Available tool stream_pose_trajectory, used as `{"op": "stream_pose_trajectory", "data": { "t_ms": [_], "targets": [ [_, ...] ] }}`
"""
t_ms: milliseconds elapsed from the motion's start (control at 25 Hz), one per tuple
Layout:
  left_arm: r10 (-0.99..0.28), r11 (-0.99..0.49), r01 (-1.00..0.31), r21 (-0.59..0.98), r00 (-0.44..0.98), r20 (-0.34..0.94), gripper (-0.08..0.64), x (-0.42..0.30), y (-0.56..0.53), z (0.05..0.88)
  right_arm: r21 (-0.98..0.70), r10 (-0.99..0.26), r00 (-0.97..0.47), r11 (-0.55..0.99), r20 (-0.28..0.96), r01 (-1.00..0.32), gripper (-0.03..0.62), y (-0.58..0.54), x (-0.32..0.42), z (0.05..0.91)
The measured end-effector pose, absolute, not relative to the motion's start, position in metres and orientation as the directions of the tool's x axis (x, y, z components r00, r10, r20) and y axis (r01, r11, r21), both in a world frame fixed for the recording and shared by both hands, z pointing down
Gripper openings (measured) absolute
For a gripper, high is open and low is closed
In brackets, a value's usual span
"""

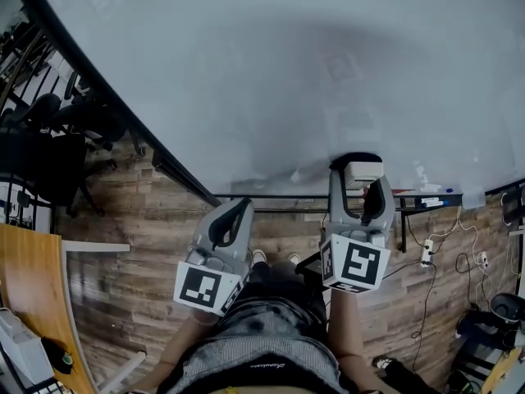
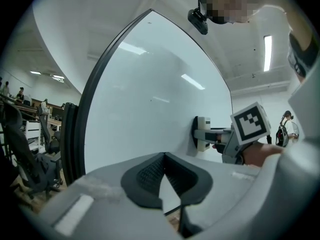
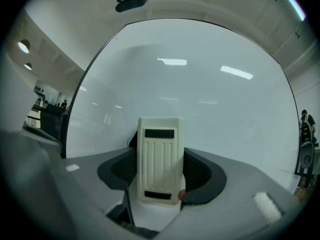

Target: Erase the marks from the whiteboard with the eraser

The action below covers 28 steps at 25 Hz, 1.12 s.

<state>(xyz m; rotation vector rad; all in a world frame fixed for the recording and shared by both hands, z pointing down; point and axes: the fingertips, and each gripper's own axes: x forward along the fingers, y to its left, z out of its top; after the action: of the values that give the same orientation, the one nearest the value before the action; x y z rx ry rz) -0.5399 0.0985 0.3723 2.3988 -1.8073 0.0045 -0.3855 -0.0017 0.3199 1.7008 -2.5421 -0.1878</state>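
Near the lower edge of the whiteboard (image 1: 287,72), my right gripper (image 1: 362,184) clamps the cream eraser (image 1: 363,171) with its felt side against the board, while my left gripper (image 1: 235,217) hangs beside it, jaws closed together on nothing

Head view: I look steeply down the whiteboard (image 1: 271,72). Left gripper view: oblique along it. Right gripper view: square-on, apparently close. Board shared.

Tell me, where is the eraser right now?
The eraser is clamped in the right tool and held flat against the whiteboard near its lower edge, right of centre in the head view.
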Motion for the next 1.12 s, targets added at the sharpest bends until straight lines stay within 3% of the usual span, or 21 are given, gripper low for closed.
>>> {"op": "stream_pose_trajectory", "data": {
  "t_ms": [520, 1120],
  "targets": [
    [-0.974, -0.201, -0.973, 0.111, 0.21, 0.083, 0.003, -0.503, 0.08, 0.36, 0.171, -0.902, -0.431, 0.425, 0.003, -0.889, 0.262, -0.017, -0.344, 0.311],
    [-0.976, -0.185, -0.977, 0.103, 0.195, 0.093, 0.003, -0.486, 0.07, 0.37, 0.123, -0.926, -0.378, 0.374, -0.008, -0.919, 0.262, -0.031, -0.301, 0.317]
  ]
}}
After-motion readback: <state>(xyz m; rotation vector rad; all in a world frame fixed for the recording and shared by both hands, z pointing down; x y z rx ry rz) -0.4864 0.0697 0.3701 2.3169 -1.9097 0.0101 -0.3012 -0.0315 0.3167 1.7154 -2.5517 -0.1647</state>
